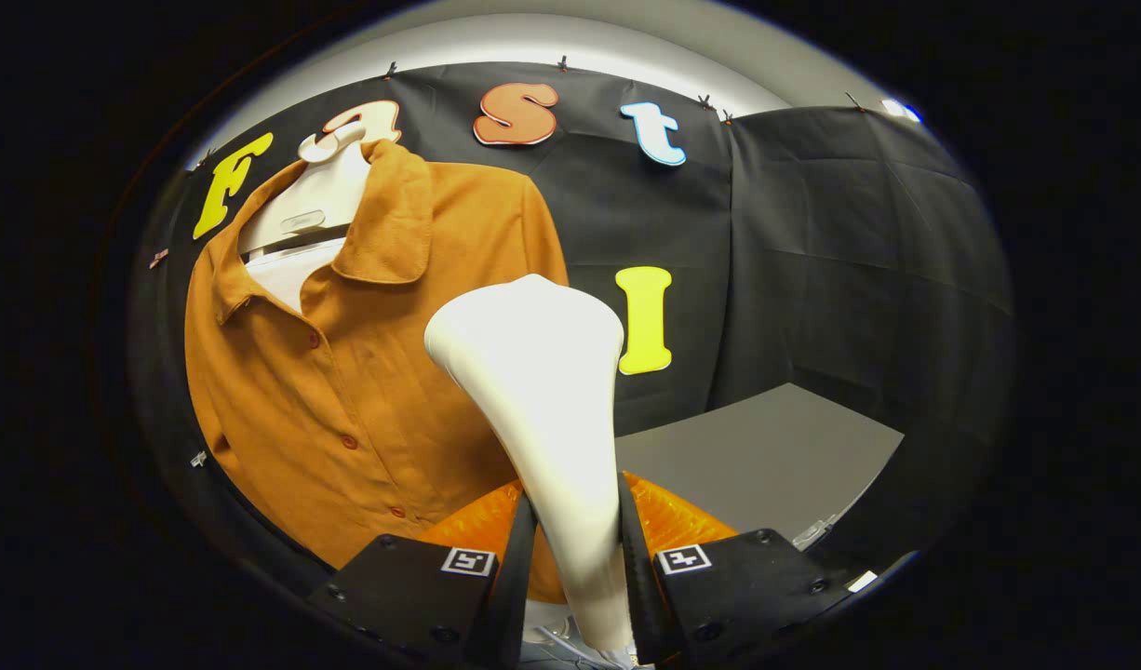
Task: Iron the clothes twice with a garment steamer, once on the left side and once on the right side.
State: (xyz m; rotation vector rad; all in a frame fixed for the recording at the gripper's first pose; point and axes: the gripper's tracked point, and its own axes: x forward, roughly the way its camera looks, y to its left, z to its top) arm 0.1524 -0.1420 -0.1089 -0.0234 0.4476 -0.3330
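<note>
Gripper (pixel 575 558), fingers closed on the neck of the white garment steamer (pixel 533 372), head raised near the orange shirt (pixel 347 372) on its hanger (pixel 315 200). Contact unclear; passes apparently remain.

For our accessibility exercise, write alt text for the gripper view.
The gripper is shut on a white steamer, its head raised beside an orange shirt. The shirt hangs on a white hanger; a grey table lies beyond the fingers.
</note>
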